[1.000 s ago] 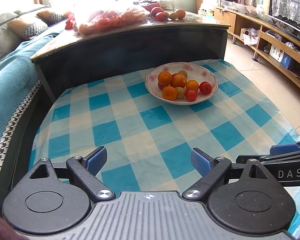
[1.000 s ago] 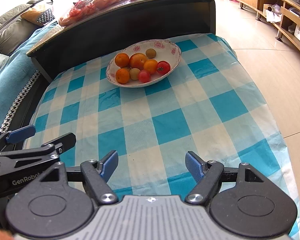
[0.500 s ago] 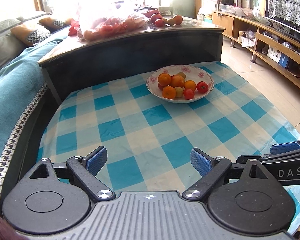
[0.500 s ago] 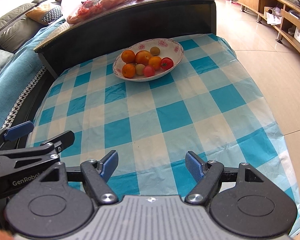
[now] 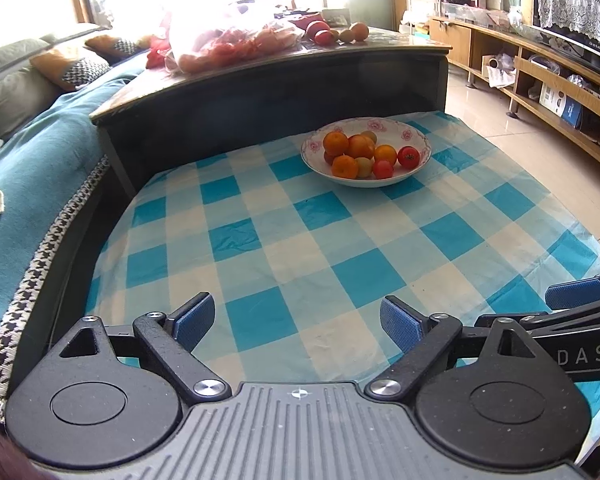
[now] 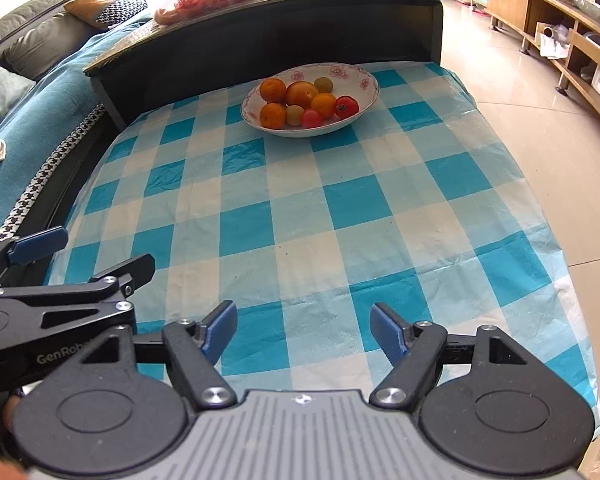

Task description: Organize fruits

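Left gripper (image 5: pixel 298 316) hangs over the tabletop's (image 5: pixel 260 240) near edge, fingers (image 5: pixel 194 316) spread on nothing; right gripper (image 6: pixel 303 330) beside it likewise. The fruit bowl (image 6: pixel 364 80) sits well ahead, near the far edge.

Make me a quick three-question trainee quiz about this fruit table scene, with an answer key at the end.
1. True or false: the left tongs are clamped on an orange.
2. Multiple choice: the floral bowl of fruit sits on A) the bare floor, B) the blue checked tablecloth, C) the sofa.
3. Short answer: what lies on the dark raised table behind the bowl?

Key:
1. False. Both the left tongs and the right tongs are open with nothing between them.
2. B.
3. A clear plastic bag of fruit and a few loose fruits.
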`<state>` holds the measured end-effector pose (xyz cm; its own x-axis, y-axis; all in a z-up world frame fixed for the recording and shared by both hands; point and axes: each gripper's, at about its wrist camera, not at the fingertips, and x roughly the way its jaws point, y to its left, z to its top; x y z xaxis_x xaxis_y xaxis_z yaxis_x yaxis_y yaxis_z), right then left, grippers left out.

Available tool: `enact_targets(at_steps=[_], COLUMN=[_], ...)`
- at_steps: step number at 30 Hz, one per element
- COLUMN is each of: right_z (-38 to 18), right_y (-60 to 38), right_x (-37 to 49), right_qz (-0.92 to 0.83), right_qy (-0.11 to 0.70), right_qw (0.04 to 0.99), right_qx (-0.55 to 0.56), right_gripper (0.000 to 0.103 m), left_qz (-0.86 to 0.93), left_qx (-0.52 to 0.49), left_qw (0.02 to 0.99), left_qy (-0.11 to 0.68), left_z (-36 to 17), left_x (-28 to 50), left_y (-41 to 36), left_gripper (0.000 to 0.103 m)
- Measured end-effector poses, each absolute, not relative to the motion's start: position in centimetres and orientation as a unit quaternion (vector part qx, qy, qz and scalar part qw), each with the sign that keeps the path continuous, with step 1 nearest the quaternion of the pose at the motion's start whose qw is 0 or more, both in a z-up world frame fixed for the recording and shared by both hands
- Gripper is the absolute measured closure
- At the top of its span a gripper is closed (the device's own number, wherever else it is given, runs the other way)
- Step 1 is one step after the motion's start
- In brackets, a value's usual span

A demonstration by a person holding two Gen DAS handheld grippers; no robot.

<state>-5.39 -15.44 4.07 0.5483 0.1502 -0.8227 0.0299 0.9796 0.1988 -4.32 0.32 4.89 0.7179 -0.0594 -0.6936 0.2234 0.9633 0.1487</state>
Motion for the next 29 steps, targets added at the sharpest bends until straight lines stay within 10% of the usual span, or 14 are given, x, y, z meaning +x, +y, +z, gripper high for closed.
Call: enact_targets(at_steps=[29], right_z=[4.4], right_y=[-14.9], right_x=[-5.9], right_qz=[0.040], right_qy=[0.465], right_qw=[0.880], right_qx=[0.093], right_gripper=[0.021], left_qz=[-0.066], left_qx=[0.104], left_qw=[0.928], left_qy=[0.351], left_z=[5.5], left_x=[-5.5], left_y=[1.0], left_gripper=[0.015])
